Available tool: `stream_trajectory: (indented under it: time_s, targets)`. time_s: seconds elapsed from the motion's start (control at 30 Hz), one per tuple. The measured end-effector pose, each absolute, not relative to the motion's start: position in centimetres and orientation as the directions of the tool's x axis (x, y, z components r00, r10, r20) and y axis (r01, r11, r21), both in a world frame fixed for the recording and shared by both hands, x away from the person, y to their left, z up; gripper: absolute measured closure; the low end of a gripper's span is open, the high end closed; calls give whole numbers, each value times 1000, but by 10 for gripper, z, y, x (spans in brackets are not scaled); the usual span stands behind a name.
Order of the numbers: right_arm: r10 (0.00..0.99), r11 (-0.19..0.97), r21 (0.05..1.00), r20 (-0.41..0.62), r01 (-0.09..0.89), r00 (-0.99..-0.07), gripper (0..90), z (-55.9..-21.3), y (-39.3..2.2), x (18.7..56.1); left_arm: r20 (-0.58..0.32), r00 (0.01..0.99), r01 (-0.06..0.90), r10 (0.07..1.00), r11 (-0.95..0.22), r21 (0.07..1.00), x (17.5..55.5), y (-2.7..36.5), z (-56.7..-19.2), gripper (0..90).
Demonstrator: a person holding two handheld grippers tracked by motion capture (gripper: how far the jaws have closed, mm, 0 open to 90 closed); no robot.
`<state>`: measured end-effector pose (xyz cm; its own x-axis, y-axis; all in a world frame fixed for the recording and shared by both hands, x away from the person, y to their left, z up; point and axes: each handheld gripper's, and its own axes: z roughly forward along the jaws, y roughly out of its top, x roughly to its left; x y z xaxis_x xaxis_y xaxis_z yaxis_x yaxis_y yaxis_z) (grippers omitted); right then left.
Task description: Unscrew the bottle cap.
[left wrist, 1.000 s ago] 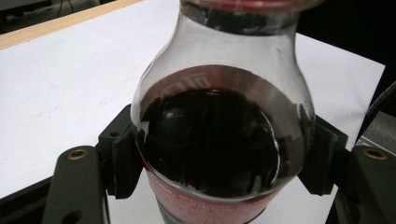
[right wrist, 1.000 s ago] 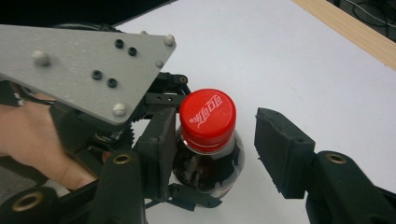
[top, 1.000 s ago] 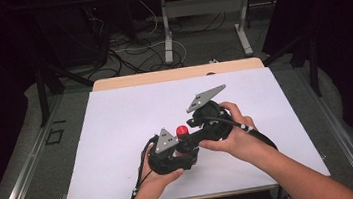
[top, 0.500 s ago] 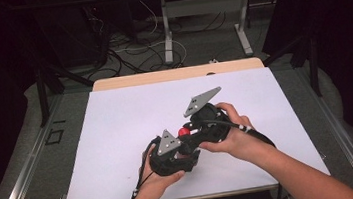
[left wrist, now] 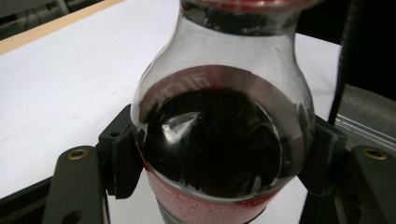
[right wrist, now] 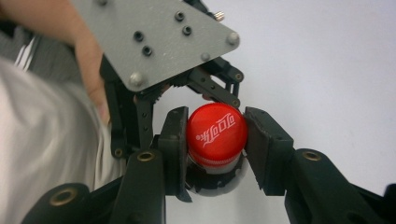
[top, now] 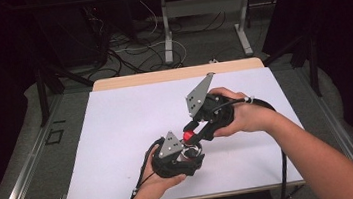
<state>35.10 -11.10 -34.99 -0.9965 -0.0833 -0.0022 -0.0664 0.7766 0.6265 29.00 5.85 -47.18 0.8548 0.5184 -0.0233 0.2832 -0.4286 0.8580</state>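
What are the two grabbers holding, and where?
Left gripper squeezes the bottle round its belly; right gripper pinches its red cap.

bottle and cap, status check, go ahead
Left gripper shut on bottle. Right gripper just closed on red cap. White table, nothing in the way.

The bottle (left wrist: pixel 219 135) was clear, glossy plastic; its red cap (right wrist: pixel 216 133) smooth and shiny. The bench (top: pixel 117 126) looked matt white, edged in pale wood.

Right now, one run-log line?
left claw: shut on bottle | right claw: shut on cap | table: white
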Motion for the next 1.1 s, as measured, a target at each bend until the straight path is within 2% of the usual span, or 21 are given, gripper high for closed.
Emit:
stream_trajectory:
  time_s: [0.1, 0.2, 0.23, 0.33, 0.37, 0.67, 0.77, 0.9, 1.1]
  targets:
    - [-187, 778, 611, 7, -144, -982, 609, -348, -111, 357, -22, 872, 270, 489, -444, 854, 289, 57, -471, 301]
    - [-225, 776, 606, 10, -173, -974, 609, -347, -110, 359, -27, 878, 267, 478, -442, 856, 289, 57, -471, 301]
    - [-270, 764, 606, -12, -221, -963, 609, -347, -110, 359, -26, 880, 265, 475, -444, 856, 289, 56, -471, 301]
    - [-277, 760, 605, -29, -238, -960, 608, -347, -110, 358, -26, 879, 265, 477, -441, 857, 289, 57, -471, 301]
    - [-293, 752, 601, -64, -272, -954, 608, -346, -111, 356, -27, 880, 265, 474, -444, 856, 289, 56, -470, 301]
    - [-312, 742, 608, -60, -282, -948, 610, -343, -115, 356, -36, 894, 263, 447, -456, 850, 289, 56, -468, 302]
    - [-314, 719, 643, -39, -264, -949, 611, -337, -118, 357, -44, 889, 273, 456, -451, 850, 290, 56, -472, 302]
    - [-256, 739, 638, -32, -217, -966, 609, -334, -122, 359, -38, 888, 271, 459, -454, 849, 290, 55, -472, 301]
    - [-204, 729, 655, -65, -196, -977, 608, -328, -126, 358, -42, 881, 276, 472, -439, 855, 291, 57, -471, 301]
